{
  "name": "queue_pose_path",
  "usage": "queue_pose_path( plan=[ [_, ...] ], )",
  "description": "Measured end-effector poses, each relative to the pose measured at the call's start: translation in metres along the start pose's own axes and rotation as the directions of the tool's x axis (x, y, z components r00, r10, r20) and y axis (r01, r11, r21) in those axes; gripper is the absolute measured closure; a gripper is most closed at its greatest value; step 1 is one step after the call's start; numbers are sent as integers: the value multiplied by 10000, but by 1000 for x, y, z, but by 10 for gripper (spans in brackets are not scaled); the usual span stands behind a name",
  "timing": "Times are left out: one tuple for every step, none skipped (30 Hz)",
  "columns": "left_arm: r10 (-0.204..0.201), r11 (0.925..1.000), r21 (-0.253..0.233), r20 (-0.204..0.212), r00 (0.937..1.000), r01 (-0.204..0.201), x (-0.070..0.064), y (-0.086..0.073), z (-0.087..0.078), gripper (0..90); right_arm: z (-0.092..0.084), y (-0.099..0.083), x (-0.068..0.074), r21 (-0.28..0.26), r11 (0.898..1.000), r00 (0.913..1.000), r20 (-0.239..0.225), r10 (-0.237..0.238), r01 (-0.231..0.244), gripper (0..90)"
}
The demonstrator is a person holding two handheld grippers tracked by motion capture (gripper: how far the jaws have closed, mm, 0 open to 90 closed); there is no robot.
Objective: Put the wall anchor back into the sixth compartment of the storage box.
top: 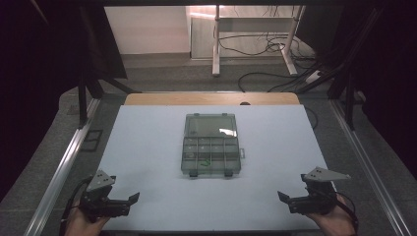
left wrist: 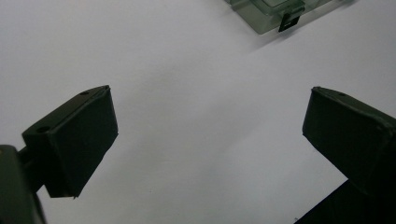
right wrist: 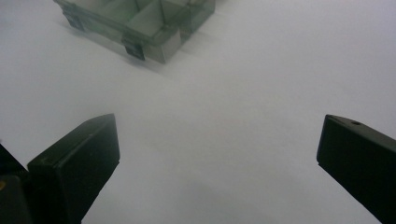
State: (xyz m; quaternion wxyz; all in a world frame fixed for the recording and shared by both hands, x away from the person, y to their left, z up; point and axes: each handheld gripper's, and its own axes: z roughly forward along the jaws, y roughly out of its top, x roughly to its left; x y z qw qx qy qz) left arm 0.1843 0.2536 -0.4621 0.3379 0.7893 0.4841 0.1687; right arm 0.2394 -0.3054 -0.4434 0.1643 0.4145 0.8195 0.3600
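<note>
A clear plastic box (top: 211,145) with its lid swung open sits in the middle of the white sheet (top: 147,147) that covers the table. The lid lies flat on the far side of the box, and the near half is split into small compartments; a few small green bits (top: 205,162) lie in one of the near compartments (too small to tell what they are). Two dark latches hang at the near edge of the box.

The left gripper (top: 129,199) is held at the near left corner of the sheet, well apart from the box, jaws spread wide with nothing between them. In the left gripper view a corner of the box (left wrist: 275,14) shows far ahead, past the open jaws.

The right gripper (top: 283,197) is held at the near right corner of the sheet, also well apart from the box, jaws wide and empty. The right gripper view shows the box (right wrist: 140,23) up ahead to one side, bare sheet between the jaws.
</note>
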Motion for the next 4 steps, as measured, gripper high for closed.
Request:
queue_pose_path(
  plan=[
    [-1, 10000, -1, 1, 10000, 1, 0, 0, 0, 39, 0, -2, 0, 78, 10000, 10000, 23, 29, -30, 0],
    [-52, 10000, -36, -1, 10000, 52, 0, 0, 0, 39, 1, -3, 0, 138, 9999, 10000, 43, 66, -66, 0],
    [-53, 10000, -39, 4, 10000, 53, 0, 0, 0, 39, 0, -3, 0, 112, 9999, 10000, 71, 26, -27, 0],
    [-59, 10000, -30, 3, 10000, 59, 0, 0, 0, 39, 0, -3, 0, 61, 10000, 10000, 75, -22, 21, 0]
  ],
)
